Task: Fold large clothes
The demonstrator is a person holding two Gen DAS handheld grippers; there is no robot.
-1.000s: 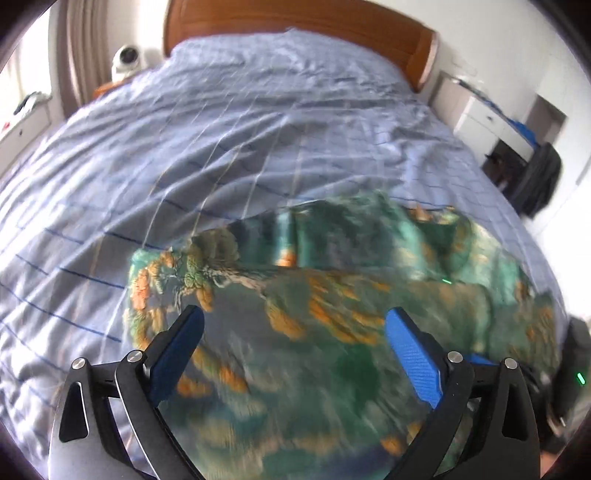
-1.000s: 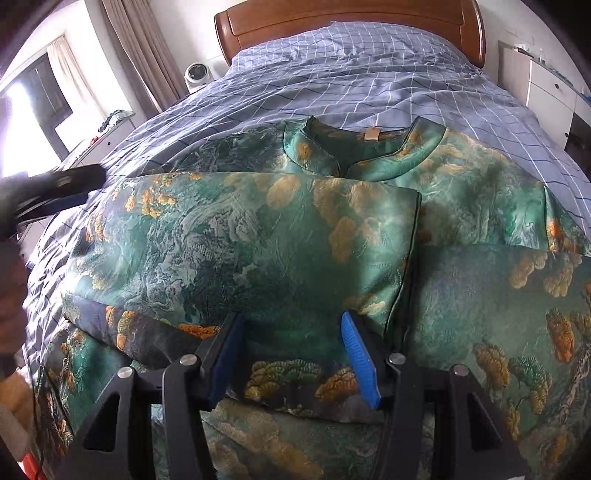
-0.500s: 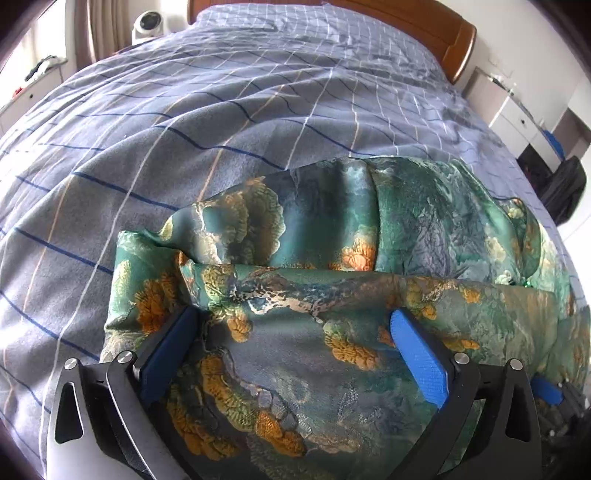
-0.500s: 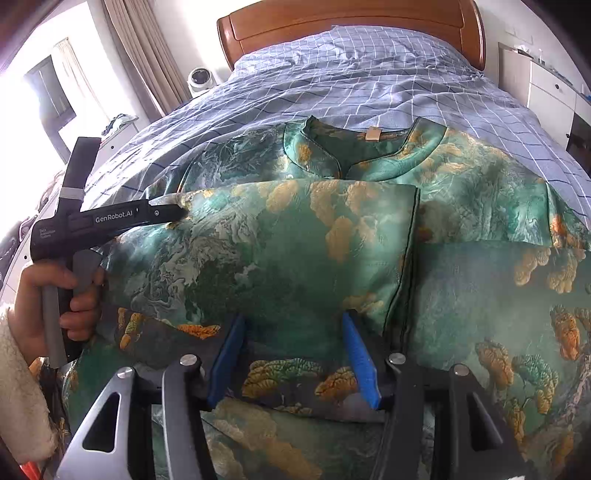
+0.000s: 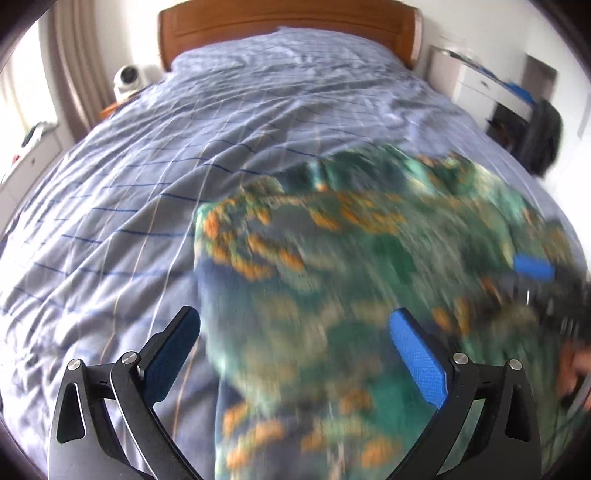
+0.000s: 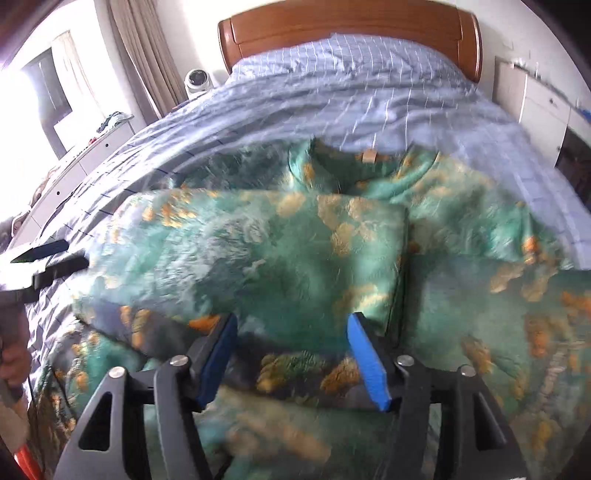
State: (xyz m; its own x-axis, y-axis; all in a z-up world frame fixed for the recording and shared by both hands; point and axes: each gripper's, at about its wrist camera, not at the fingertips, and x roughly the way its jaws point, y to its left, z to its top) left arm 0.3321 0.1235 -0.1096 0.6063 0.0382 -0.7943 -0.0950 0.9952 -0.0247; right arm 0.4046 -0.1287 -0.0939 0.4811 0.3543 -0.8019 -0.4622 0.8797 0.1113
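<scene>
**First voice:** Now, whereabouts of the jacket (image 6: 280, 258)?

**Second voice:** Spread across the near end of the bed, flat on the blue checked bedspread (image 5: 258, 110). Green, patterned with orange and gold. Collar (image 6: 369, 170) toward the wooden headboard (image 6: 351, 33). One side folded over the middle, forming a thick rectangular panel on top.

**First voice:** And the right gripper (image 6: 291, 321)?

**Second voice:** Hovers low at the near edge of that folded panel. Blue fingers (image 6: 365, 362) part way apart and opening, one on each side of the panel's near edge. Cloth between them, but no visible pinch.

**First voice:** The left gripper (image 5: 293, 317)?

**Second voice:** Hangs above the jacket's left edge, partly over bare bedspread. Fingers (image 5: 417, 362) spread wide, gripping nothing. Also visible from the right wrist view, at the far left, near the folded panel, held by a hand (image 6: 14, 362).

**First voice:** Sharpness?

**Second voice:** Blurred in both views, worst over the cloth in the left wrist view. Impossible to tell fine creases or seams.

**First voice:** Surroundings?

**Second voice:** White drawers (image 6: 535, 103) to the right of the bed. Beige curtain (image 6: 140, 55) and a small white round device (image 6: 197, 79) to the left of the headboard.
</scene>
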